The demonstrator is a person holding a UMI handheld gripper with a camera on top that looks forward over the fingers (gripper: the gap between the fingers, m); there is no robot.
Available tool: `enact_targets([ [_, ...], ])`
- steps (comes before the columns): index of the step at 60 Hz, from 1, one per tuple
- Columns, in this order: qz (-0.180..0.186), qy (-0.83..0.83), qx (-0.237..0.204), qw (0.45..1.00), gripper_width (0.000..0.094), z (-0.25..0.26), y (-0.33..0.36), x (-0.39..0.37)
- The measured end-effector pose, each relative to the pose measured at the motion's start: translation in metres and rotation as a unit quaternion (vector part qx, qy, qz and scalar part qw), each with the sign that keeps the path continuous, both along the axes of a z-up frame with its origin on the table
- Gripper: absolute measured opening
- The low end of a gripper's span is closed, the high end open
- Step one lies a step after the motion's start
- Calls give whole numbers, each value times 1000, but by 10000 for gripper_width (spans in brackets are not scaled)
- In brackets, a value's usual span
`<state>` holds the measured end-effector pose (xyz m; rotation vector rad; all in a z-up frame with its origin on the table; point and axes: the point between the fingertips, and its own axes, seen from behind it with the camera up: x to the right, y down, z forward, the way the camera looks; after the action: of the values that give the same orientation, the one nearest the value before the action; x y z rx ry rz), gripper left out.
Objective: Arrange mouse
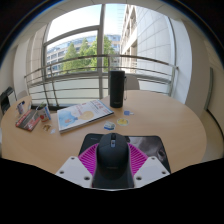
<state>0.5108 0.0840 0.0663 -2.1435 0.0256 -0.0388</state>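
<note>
A black computer mouse sits between my gripper's two fingers, its nose pointing away from me. The magenta pads press against both of its sides. The mouse hangs over the near part of a dark mouse mat that lies on the round wooden table. The mouse's rear end is hidden low between the fingers.
A black cylindrical speaker stands at the table's far side. An open magazine lies left of it. Small packets lie at the far left. Small bits lie just beyond the mat. A railing and windows stand behind.
</note>
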Motion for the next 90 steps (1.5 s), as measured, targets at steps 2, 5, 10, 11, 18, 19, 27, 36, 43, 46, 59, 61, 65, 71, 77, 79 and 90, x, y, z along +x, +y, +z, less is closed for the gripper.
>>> enact_targets([
  [2, -3, -1, -12, 1000, 397, -11, -2, 8],
  [5, -6, 3, -23, 1000, 400, -26, -3, 19],
  [10, -12, 9, -41, 999, 437, -54, -2, 33],
  [11, -14, 12, -43, 999, 446, -58, -3, 34],
  [18, -16, 33, -66, 997, 516, -77, -6, 35],
  [19, -14, 34, -66, 997, 525, -77, -6, 35],
  [27, -22, 20, -71, 997, 850, -69, -16, 38],
  [36, -40, 6, -49, 998, 845, -31, -39, 36],
  [43, -56, -9, -36, 998, 846, 6, -74, 30],
  [46, -63, -13, -27, 998, 845, 22, -92, 26],
  [59, -69, -34, -13, 997, 844, 71, -183, -2],
  [61, -70, -35, -12, 997, 843, 76, -196, -6],
  [65, -74, -37, -12, 997, 844, 84, -220, -11],
  [71, -75, -36, -6, 997, 844, 97, -249, -21],
  [77, -74, -41, -1, 996, 845, 109, -271, -28],
  [79, -73, -44, 0, 996, 842, 111, -276, -30],
  [90, -73, -47, 5, 996, 843, 126, -300, -35],
])
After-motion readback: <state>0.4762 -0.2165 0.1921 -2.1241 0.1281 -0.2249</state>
